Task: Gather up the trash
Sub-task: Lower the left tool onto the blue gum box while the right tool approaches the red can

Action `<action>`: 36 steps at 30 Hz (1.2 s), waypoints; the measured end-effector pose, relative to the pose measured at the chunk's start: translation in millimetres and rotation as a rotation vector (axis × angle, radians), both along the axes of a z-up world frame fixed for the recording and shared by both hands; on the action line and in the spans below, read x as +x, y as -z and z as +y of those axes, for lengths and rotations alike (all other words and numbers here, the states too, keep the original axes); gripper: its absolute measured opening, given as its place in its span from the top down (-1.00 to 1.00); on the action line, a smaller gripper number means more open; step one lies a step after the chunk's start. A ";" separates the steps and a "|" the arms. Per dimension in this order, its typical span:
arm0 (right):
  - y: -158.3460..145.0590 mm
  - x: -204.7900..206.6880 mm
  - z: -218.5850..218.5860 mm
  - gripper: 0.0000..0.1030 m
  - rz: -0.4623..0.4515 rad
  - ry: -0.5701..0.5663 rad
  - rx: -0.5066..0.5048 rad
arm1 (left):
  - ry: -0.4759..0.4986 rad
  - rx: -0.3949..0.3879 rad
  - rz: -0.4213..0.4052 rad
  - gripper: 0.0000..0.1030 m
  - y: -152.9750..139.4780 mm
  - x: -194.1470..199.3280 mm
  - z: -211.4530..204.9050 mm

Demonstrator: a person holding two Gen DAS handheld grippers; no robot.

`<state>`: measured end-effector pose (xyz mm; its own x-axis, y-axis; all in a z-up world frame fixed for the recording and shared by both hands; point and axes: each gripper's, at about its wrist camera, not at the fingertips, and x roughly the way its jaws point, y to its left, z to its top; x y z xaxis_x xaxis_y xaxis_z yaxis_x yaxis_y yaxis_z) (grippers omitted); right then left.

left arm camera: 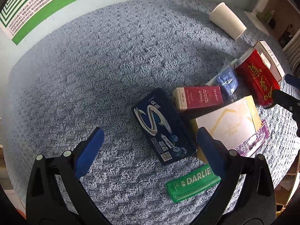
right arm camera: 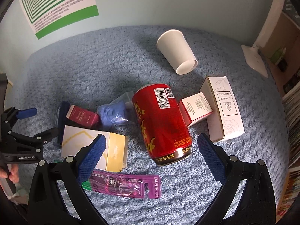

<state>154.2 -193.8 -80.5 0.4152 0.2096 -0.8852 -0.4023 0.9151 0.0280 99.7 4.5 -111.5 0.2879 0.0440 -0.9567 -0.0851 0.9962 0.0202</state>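
Note:
Trash lies on a blue-grey towel. My left gripper (left arm camera: 150,140) is open above a dark blue gum box (left arm camera: 163,125); a green Darlie box (left arm camera: 193,182) lies near its right finger. My right gripper (right arm camera: 151,144) is open around the lower end of a red can (right arm camera: 161,121) lying on its side. A white and gold box (right arm camera: 93,144) lies partly under the right gripper's left finger, with a purple Darlie packet (right arm camera: 125,185) below it. A dark red carton (right arm camera: 83,116), a blue bagged cloth (right arm camera: 112,114) and a paper cup (right arm camera: 177,51) lie further back.
Two white cartons (right arm camera: 223,110) and a small red and white box (right arm camera: 196,108) lie right of the can. A wall with a green poster (right arm camera: 58,3) stands behind. Shelves with books (right arm camera: 292,112) are at the right. The left gripper shows at the left edge of the right wrist view (right arm camera: 28,129).

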 end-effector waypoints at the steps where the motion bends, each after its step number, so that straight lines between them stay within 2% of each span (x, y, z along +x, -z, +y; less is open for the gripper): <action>1: 2.8 3.5 0.2 -0.88 0.006 -0.008 -0.003 | -0.009 -0.004 0.008 -0.87 2.8 0.4 0.3; 14: 30.3 30.2 4.5 -0.86 0.041 -0.056 -0.032 | -0.077 -0.114 0.080 -0.82 31.6 6.0 16.7; 17: 33.5 31.4 5.6 -0.85 0.033 -0.057 -0.053 | -0.072 -0.150 0.081 -0.64 32.9 6.7 17.2; 19: 34.6 31.7 5.6 -0.73 0.020 -0.062 -0.065 | -0.062 -0.171 0.077 -0.44 32.7 6.8 16.4; 20: 34.1 31.2 6.1 -0.59 0.005 -0.063 -0.085 | -0.056 -0.178 0.076 -0.40 32.9 7.2 15.9; 22: 32.8 31.6 6.2 -0.53 -0.008 -0.075 -0.106 | -0.044 -0.190 0.076 -0.20 31.8 10.9 12.1; 27: 28.9 33.5 3.1 -0.31 -0.021 -0.081 -0.107 | -0.042 -0.199 0.072 -0.10 30.7 16.1 9.2; 30: 24.5 31.8 1.6 -0.30 -0.036 -0.083 -0.114 | -0.040 -0.192 0.057 0.05 25.2 16.3 9.2; 31: 22.5 31.0 0.7 -0.30 -0.035 -0.084 -0.105 | -0.038 -0.186 0.052 0.22 21.2 15.9 12.2; 33: 18.3 29.1 -1.5 -0.30 -0.037 -0.082 -0.091 | -0.030 -0.176 0.037 0.36 15.6 15.1 14.2; 36: 11.6 27.7 -0.8 -0.30 -0.044 -0.081 -0.070 | -0.030 -0.185 0.035 0.44 11.9 9.7 15.2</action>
<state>181.8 -194.6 -92.1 0.4387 0.1819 -0.8800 -0.4742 0.8787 -0.0548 109.5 19.6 -123.4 0.2550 -0.1253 -0.9588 -0.1174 0.9802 -0.1594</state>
